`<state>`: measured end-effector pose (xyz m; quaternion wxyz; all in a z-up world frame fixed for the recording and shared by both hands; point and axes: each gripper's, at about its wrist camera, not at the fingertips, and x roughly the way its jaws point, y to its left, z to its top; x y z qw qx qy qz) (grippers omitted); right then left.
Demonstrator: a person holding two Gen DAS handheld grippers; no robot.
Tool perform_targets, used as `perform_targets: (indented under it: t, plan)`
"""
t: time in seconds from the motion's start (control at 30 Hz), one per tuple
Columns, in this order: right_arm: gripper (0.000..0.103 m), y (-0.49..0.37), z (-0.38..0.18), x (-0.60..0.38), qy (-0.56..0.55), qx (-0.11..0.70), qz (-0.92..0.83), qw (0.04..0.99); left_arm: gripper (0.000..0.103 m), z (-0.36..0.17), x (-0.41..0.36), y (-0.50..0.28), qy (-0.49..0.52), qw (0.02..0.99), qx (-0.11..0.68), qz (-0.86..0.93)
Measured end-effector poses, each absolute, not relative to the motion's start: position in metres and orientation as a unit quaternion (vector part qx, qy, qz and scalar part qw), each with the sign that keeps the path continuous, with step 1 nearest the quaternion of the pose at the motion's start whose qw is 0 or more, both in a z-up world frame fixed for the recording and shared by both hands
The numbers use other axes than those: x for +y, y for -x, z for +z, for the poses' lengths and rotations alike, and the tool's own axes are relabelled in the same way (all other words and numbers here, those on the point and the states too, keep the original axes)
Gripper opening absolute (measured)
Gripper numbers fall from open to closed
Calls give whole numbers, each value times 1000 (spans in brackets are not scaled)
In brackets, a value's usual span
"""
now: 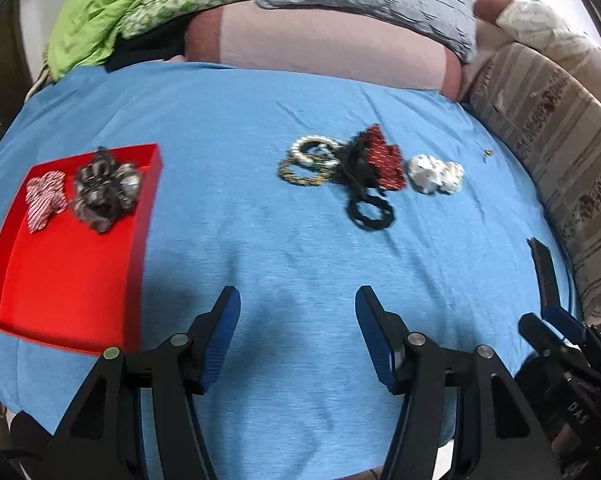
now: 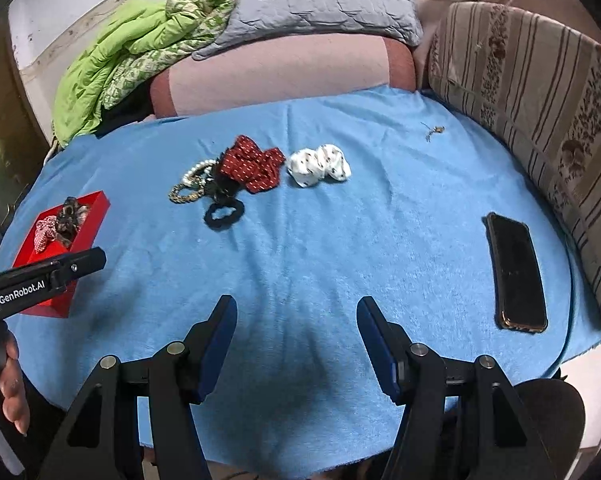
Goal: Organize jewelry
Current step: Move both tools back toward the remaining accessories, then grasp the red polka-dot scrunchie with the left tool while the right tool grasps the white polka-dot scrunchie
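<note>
Two scrunchies [image 1: 72, 194] already sit in the red tray [image 1: 60, 280], frame left; both tongs [image 1: 296, 332] [image 2: 296, 332] hang half-open, empty, probably eyeing the middle pile [image 2: 228, 180].

my left gripper [image 1: 296, 332] open, empty | red tray [image 1: 132, 264] near left, two scrunchies [image 1: 84, 192] inside | bracelets [image 1: 308, 162] far centre

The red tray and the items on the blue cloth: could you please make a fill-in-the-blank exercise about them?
1. The red tray already holds ____ scrunchies.
2. The white scrunchie lies on the ____ cloth.
3. The dark phone lies on the cloth with its screen facing ____.
4. The left gripper and right gripper hold ____.

Missing words: two; blue; up; nothing
</note>
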<state>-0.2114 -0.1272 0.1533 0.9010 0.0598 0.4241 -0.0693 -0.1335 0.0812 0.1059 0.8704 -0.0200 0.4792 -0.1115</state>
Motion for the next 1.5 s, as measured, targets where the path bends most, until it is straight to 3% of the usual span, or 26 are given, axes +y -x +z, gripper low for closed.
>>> perform_targets:
  t: [0.5,0.83,0.97,1.17,1.5]
  plan:
    - [67,128,131,-172,-114,413,-20,904,59,86,105,91,45,862,502,-50]
    - [67,77,112,-212,-124,402,-25,907,58,77,48,19,44,856,502,-116]
    - [67,57,107,-224,-130,395,-23,909,51,90,16,1,24,866,474,-156]
    - [63,28,99,-225,-132,389,-10,912,22,91,-46,-18,-44,861,452,-230]
    - [39,11,78,-226,-150,405,9,902,20,38,-92,-51,-81,831,499,-233]
